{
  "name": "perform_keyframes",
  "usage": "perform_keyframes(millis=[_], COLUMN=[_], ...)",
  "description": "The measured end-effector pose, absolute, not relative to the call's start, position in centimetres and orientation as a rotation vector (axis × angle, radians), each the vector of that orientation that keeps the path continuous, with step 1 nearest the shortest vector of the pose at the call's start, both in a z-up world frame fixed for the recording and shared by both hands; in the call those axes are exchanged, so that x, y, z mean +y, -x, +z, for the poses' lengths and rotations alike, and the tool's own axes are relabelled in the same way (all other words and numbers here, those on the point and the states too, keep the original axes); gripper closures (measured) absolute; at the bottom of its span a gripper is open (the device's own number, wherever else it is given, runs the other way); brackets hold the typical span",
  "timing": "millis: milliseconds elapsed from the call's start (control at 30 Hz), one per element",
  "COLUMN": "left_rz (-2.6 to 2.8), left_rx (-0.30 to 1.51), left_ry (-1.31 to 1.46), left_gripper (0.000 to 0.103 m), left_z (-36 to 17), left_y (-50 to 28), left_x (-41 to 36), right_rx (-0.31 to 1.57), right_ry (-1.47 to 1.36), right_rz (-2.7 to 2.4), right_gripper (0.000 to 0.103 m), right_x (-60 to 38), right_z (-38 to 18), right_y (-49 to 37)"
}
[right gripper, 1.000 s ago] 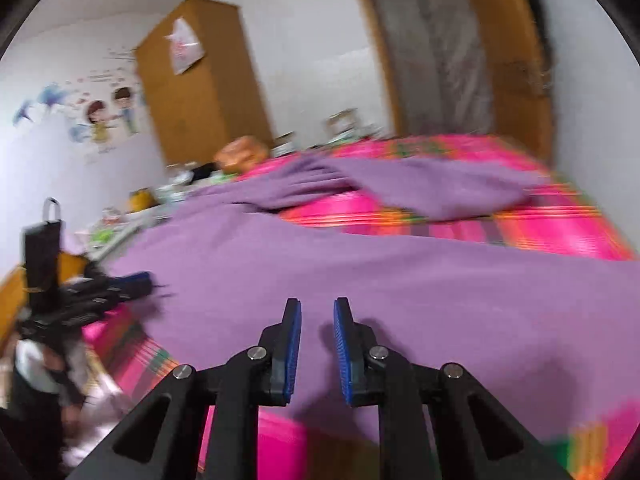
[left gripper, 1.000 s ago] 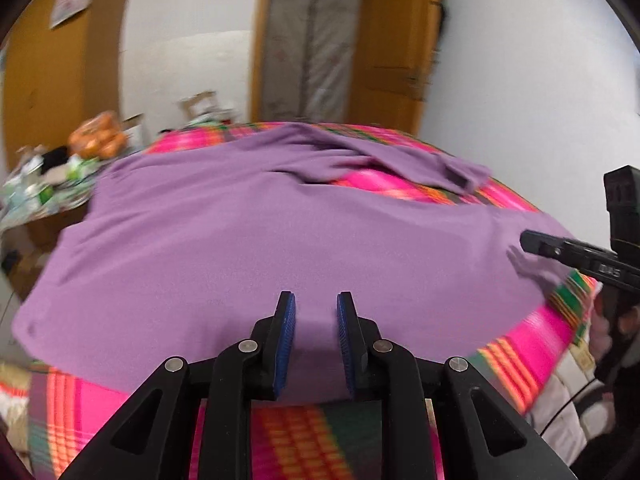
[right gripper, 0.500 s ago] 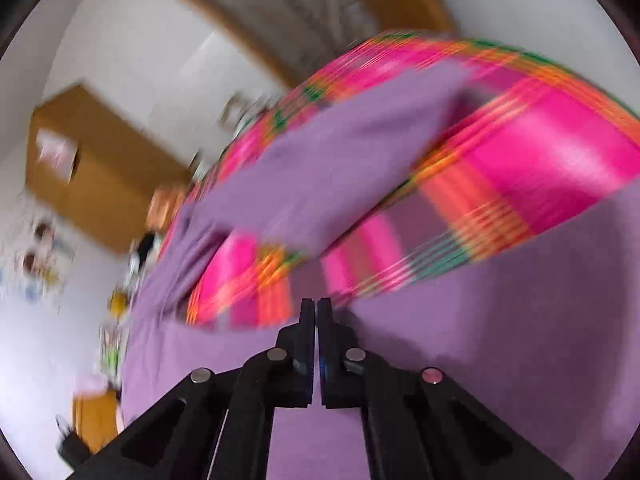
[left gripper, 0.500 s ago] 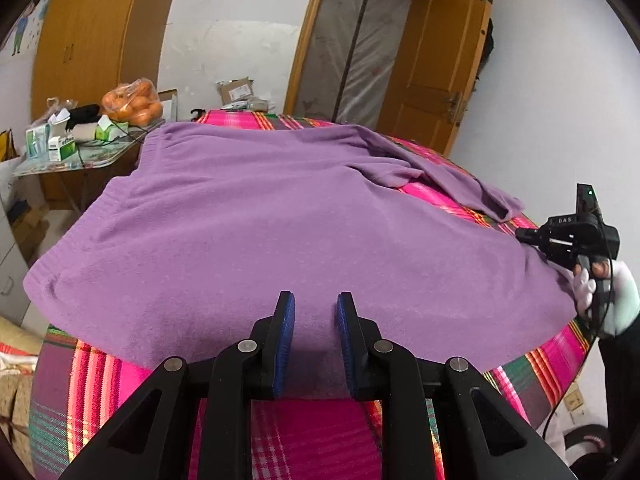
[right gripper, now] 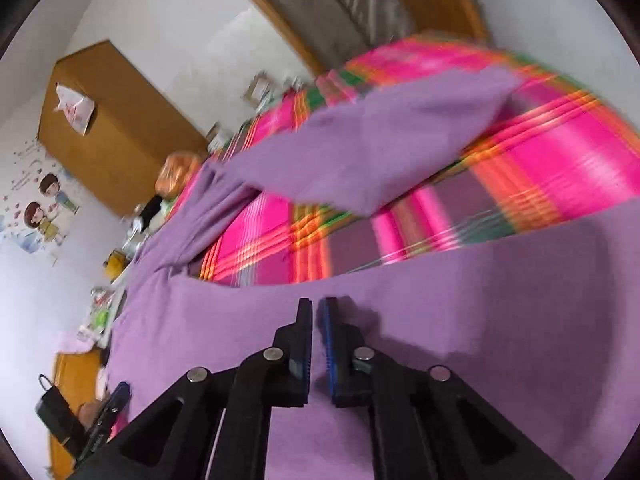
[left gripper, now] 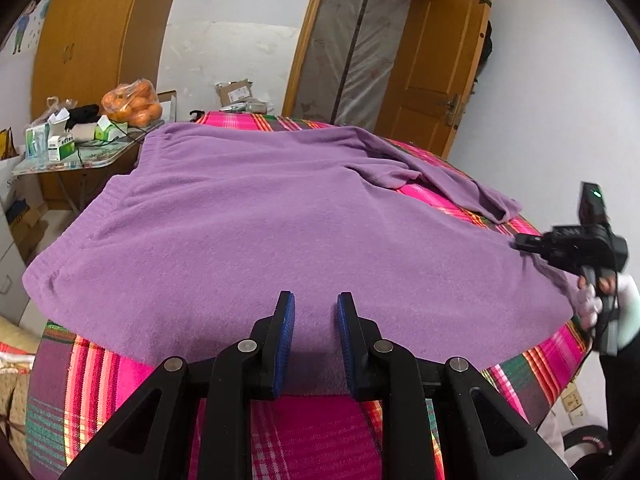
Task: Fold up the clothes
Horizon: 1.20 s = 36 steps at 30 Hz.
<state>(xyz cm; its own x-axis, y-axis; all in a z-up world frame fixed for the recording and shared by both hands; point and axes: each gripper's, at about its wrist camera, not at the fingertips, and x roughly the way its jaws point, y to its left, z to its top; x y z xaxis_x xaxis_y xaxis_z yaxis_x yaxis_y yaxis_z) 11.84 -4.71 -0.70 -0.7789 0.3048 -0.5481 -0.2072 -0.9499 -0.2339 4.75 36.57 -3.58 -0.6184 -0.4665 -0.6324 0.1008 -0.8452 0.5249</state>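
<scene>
A purple long-sleeved garment (left gripper: 256,232) lies spread flat over a bed with a pink plaid cover (left gripper: 320,432). My left gripper (left gripper: 313,305) hovers open just above the near hem, with nothing between its blue pads. At the garment's right edge, my right gripper (left gripper: 520,245) is held by a gloved hand (left gripper: 624,300), its tip at the cloth. In the right wrist view, the right gripper (right gripper: 316,309) stands over the purple body (right gripper: 480,320) with only a thin slit between its fingers and no cloth seen in it. One sleeve (right gripper: 384,148) lies across the cover beyond.
A side table (left gripper: 76,160) left of the bed carries boxes and a bag of oranges (left gripper: 132,104). A wooden wardrobe (left gripper: 88,40) and an open door (left gripper: 440,60) stand behind. The wall runs close along the bed's right side.
The right gripper went from open to shut and swung toward the gap between body and sleeve. The left gripper stayed open and drew back a little from the hem.
</scene>
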Motion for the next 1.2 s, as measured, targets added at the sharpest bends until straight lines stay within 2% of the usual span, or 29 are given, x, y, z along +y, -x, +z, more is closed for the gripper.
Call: perform_keyframes(millis=[100,133,200,333,400,567,733,867,900,933,1033,1200], left_rz=[2.728,2.739,2.761,2.751,2.724,2.693,2.69,2.688,2.687,2.686,2.686,2.689], left_rx=[-0.247,-0.253,-0.273,-0.263,-0.248,-0.193,-0.153,-0.121,-0.113,-0.105,-0.112,-0.107], left_ry=[0.88,0.881,0.885,0.884,0.877,0.89,0.893,0.896,0.896,0.897,0.905,0.897], left_gripper=[0.08,0.08,0.08,0.08,0.08,0.08,0.08,0.08,0.08,0.08,0.08,0.08], left_z=[-0.7,-0.7,-0.7,-0.5,-0.4,-0.4,0.0,0.2,0.3,0.4,-0.2,-0.6], left_y=[-11.8,-11.8,-12.0,-12.3,-12.5,-12.6,-12.6,-12.6,-12.6,-12.6,-12.4,-12.4], left_x=[-4.8,-4.9,-4.9,-3.8,-2.9,-1.0,0.2,1.1,1.4,1.6,1.7,1.7], right_rx=[-0.575,-0.535,-0.487,-0.473,-0.507,-0.834,-0.917,-0.851,-0.849,-0.858,-0.884,-1.095], right_ry=[-1.094,-1.08,-1.074,-1.013,-0.992,-0.966,-0.929,-0.927,-0.932,-0.936,-0.946,-0.908], right_rz=[-2.521,-2.542,-2.582,-2.658,-2.71,-2.798,-2.728,-2.652,-2.658,-2.679,-2.743,-2.872], right_gripper=[0.094,0.098,0.099,0.1,0.1,0.103,0.097,0.097,0.097,0.103,0.103,0.103], right_x=[36.1,35.9,36.5,38.8,41.0,46.9,45.8,43.5,43.8,44.6,46.9,54.2], right_z=[-3.6,-3.9,-3.8,-3.6,-3.4,-3.5,-2.9,-2.8,-2.9,-3.1,-3.4,-3.5], right_y=[-7.9,-9.3,-11.6,-15.9,-17.0,-17.3,-15.8,-13.9,-13.8,-14.0,-14.4,-17.4])
